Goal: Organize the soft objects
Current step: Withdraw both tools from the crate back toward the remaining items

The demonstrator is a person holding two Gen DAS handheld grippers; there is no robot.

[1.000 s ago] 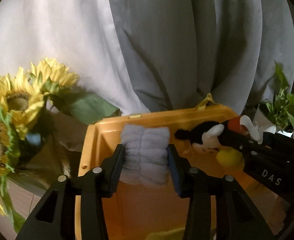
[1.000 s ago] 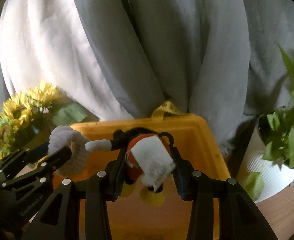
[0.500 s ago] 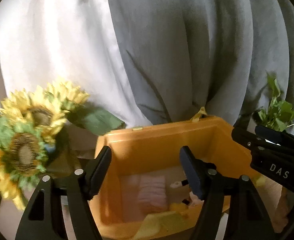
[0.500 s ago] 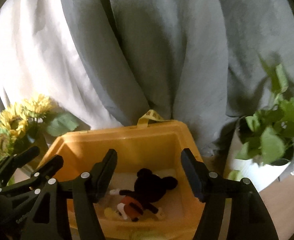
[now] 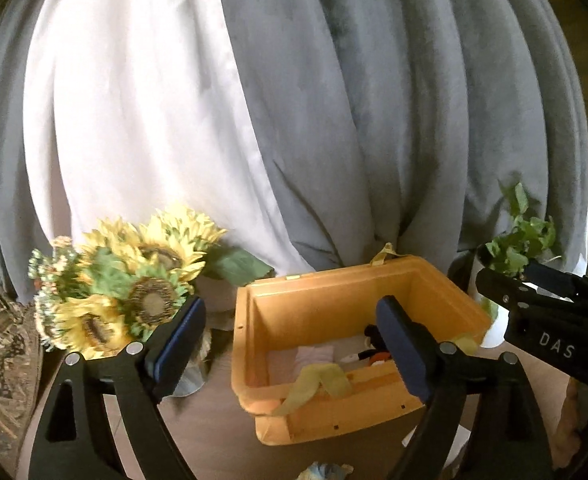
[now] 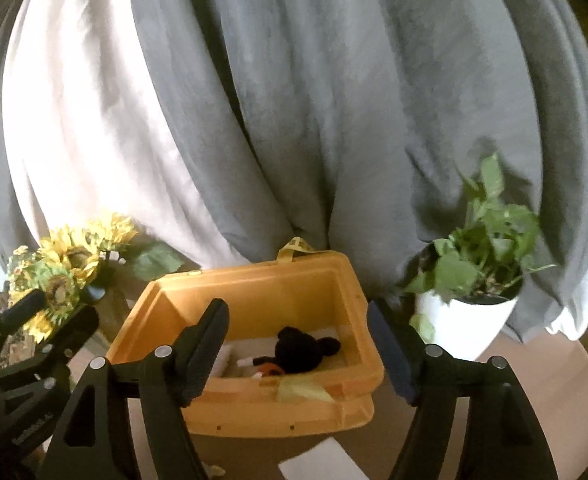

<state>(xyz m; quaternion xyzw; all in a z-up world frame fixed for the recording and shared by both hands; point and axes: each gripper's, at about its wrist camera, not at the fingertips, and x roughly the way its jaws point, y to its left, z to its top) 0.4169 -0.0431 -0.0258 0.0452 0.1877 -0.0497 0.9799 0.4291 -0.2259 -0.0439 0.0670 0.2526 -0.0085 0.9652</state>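
An orange plastic bin [image 5: 333, 308] stands on the table; it also shows in the right wrist view [image 6: 254, 288]. Inside lie a pale folded towel [image 5: 313, 356] and a black mouse plush toy [image 6: 301, 348], also seen in the left wrist view [image 5: 373, 350]. A yellow strap [image 5: 317, 380] hangs over the bin's near rim. My left gripper [image 5: 290, 344] is open and empty, held back from the bin. My right gripper [image 6: 297, 344] is open and empty, also in front of the bin.
A sunflower bouquet [image 5: 134, 292] stands left of the bin. A potted green plant in a white pot [image 6: 477, 280] stands to the right. Grey and white curtains [image 5: 294, 100] hang behind. A white sheet [image 6: 317, 464] lies on the table near the front.
Both grippers opened and let the towel and the plush toy drop into the bin, then drew back and up away from it.
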